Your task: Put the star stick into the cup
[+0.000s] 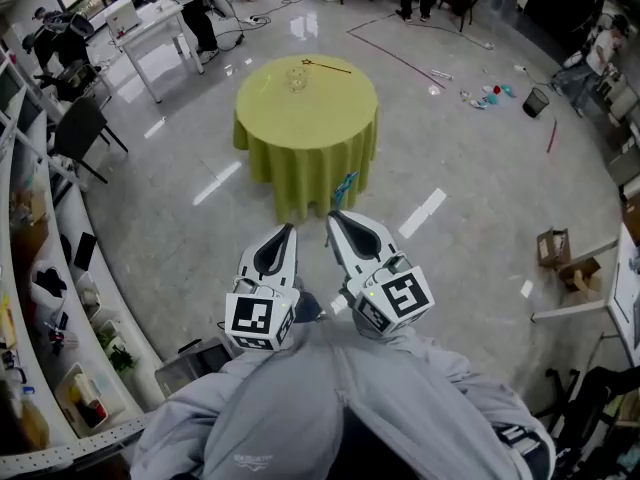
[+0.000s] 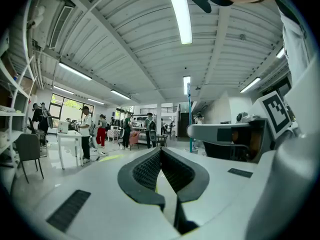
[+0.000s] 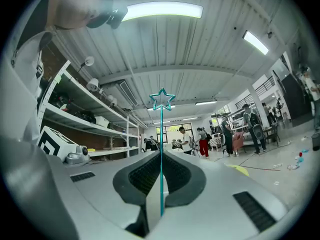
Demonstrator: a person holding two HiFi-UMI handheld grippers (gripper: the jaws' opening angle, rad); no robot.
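Star stick [image 3: 161,134], blue-green, is pinched tight in the right gripper [image 1: 336,216], with its star pointing up past the tips. The left gripper [image 2: 160,153] is closed with nothing in it. Both are held near the person's body. The cup [image 1: 297,78] sits far off on a round yellow table [image 1: 300,143].

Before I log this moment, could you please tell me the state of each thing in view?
left claw: shut, empty.
right claw: shut on teal star stick.
teal star stick: gripped, star end out.
cup: upright on the round table.
second star stick: lying flat beside the cup.
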